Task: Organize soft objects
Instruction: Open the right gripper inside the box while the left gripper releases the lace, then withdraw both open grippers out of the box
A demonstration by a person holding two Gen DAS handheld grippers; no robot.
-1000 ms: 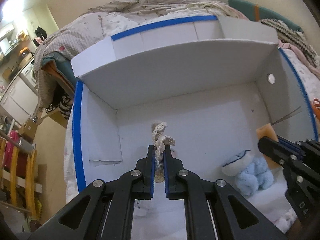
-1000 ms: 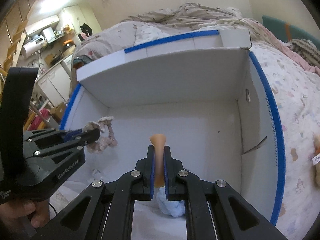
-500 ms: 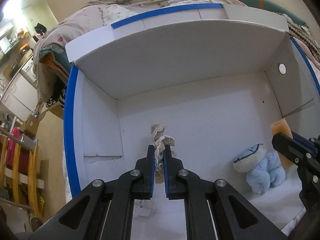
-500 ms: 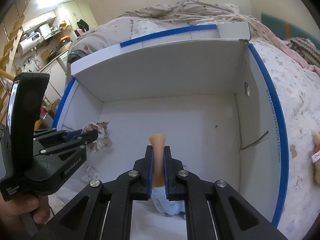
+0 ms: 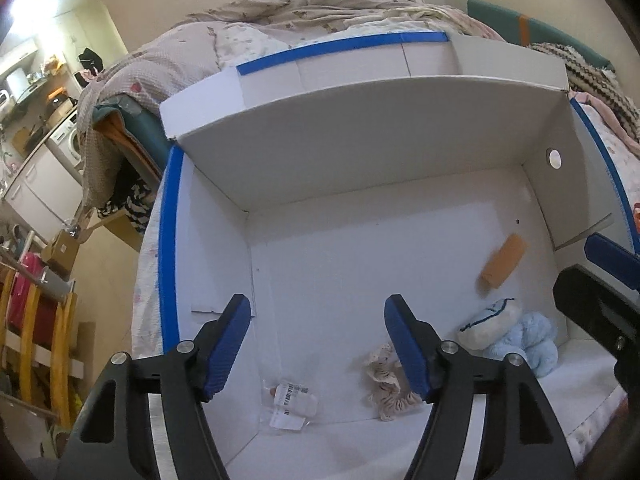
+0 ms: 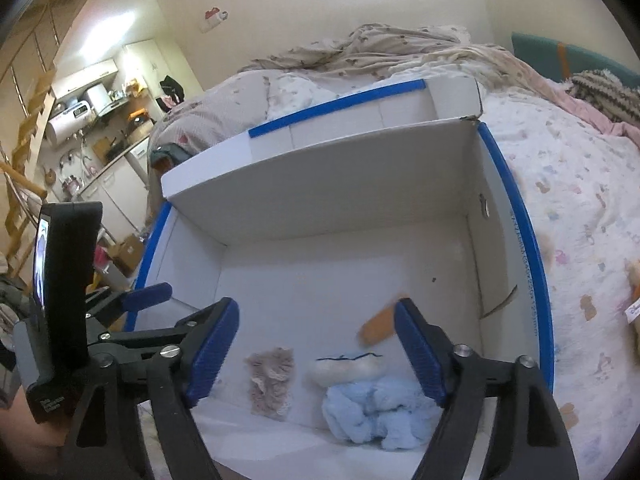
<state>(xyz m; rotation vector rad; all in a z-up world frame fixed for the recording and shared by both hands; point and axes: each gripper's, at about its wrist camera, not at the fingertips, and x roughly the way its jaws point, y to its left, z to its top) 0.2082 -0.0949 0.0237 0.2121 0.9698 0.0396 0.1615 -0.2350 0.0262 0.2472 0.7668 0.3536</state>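
Both tools are spread wide and hold nothing — the left tool and the right tool hang over the white box. Beneath them lie a lace scrunchie and blue plush toy; just beyond, blurred, an orange piece.

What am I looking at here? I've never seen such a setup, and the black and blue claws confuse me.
Those claws are hand-held grippers, one per hand, each with a camera looking along its fingers. One picture is from the left gripper, the other from the right gripper. Both are open and hold nothing. Below them is a white box on a bed. In it are a blue plush toy, a beige scrunchie, a blurred orange piece and a small packet.
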